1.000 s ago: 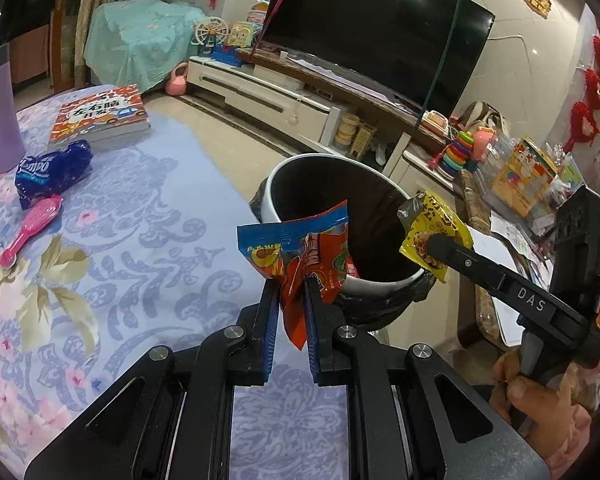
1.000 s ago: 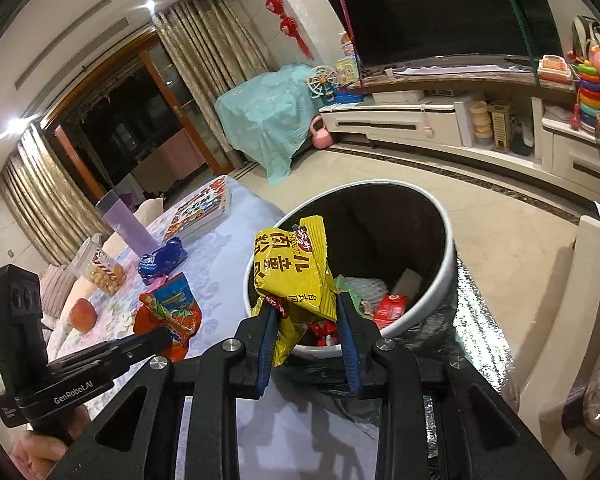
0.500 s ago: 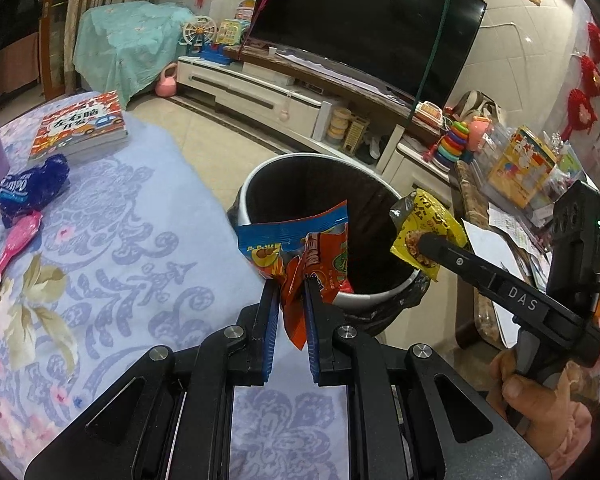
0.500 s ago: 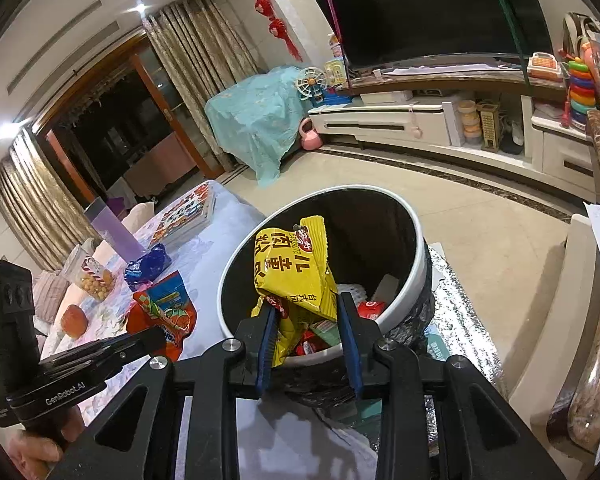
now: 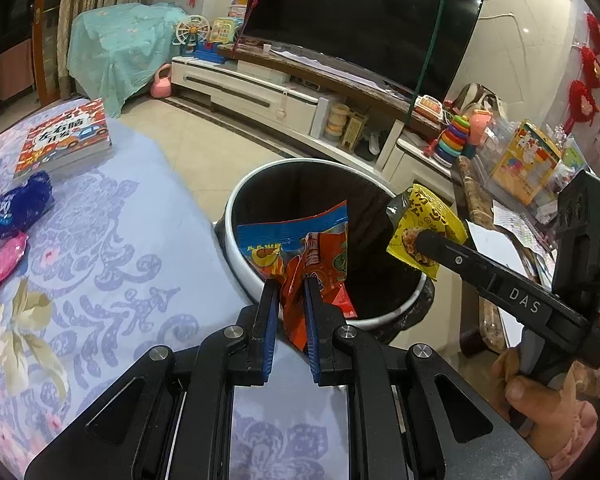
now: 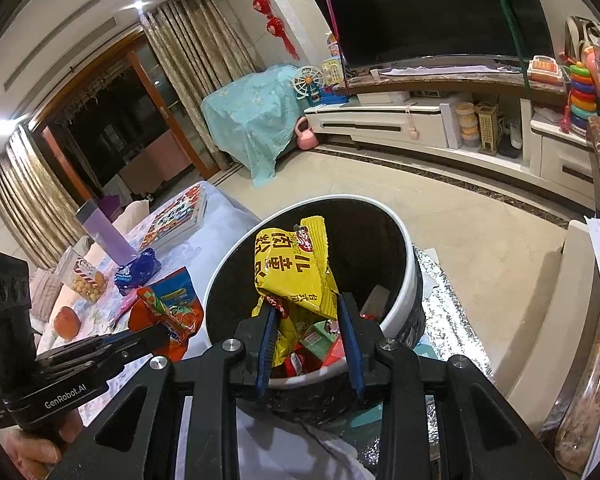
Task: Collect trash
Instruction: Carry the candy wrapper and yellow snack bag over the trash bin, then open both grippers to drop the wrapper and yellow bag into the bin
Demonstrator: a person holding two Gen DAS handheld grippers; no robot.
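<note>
I am at the drop step: my right gripper (image 6: 306, 312) is clamping a crinkly yellow foil snack wrapper (image 6: 294, 268) over the round white-rimmed black-lined trash bin (image 6: 396, 236); my left gripper (image 5: 291, 292) is pinching a glossy red-and-blue wrapper (image 5: 300, 248) at its rim. Next I am judging both need releasing over the opening.

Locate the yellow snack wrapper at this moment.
The yellow snack wrapper sits between the right gripper's fingers, over the trash bin opening; the left gripper's red wrapper is beside it.

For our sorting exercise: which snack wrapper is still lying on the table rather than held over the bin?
The dark blue crinkled wrapper; grippers hold the orange-and-blue and yellow ones.
</note>
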